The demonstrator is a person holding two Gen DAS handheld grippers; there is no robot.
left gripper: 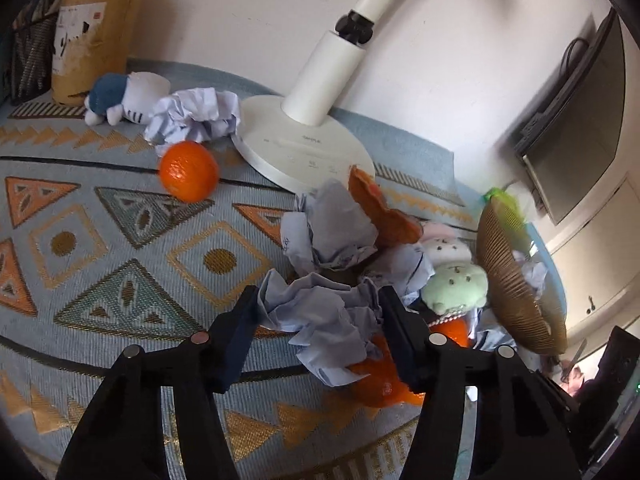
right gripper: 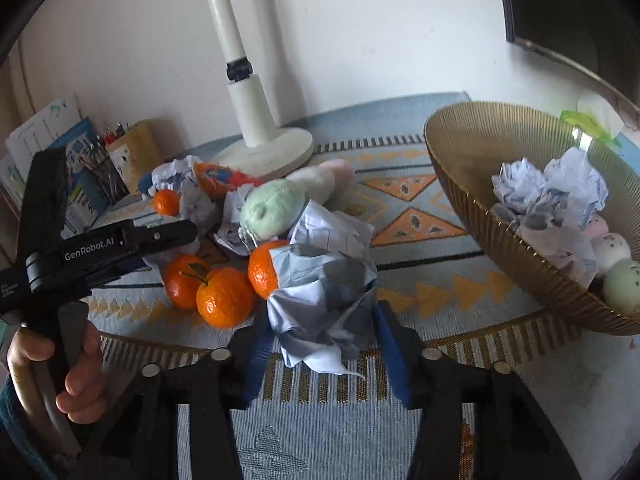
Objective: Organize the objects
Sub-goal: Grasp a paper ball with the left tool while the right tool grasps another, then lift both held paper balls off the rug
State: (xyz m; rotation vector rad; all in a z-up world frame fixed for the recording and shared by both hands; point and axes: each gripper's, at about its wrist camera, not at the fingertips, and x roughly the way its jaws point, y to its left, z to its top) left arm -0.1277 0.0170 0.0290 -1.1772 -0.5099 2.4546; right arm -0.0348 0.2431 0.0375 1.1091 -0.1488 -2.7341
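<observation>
I am holding two sets of jaws over the table (left gripper: 120, 240), which is wearing a blue patterned cloth.

My left jaws (left gripper: 316, 312) are squeezing a crumpled paper ball (left gripper: 320, 320). Both pads are pressing into its sides, so the jaws are standing about half open around it. Just behind this ball another crumpled paper (left gripper: 332, 232) is lying, and a green plush toy (left gripper: 456, 286) is sitting just to the right of the jaws. An orange (left gripper: 189, 171) is lying well off to the left and further back, near the white lamp base (left gripper: 304, 152). A small blue and white plush toy (left gripper: 120, 100) is lying far back on the left.

My right jaws (right gripper: 324, 340) are gripping a second paper ball (right gripper: 320, 300). The pads are pushing on both sides of it, and the jaws are standing only partly open. Three oranges (right gripper: 224, 298) are sitting just to the left of these jaws. The gold basket (right gripper: 500, 240) is sitting to the right, tilted, with paper balls (right gripper: 548, 188) and small plush toys (right gripper: 616, 264) inside. My left hand (right gripper: 76, 368) is showing far to the left, holding its own tool.
</observation>
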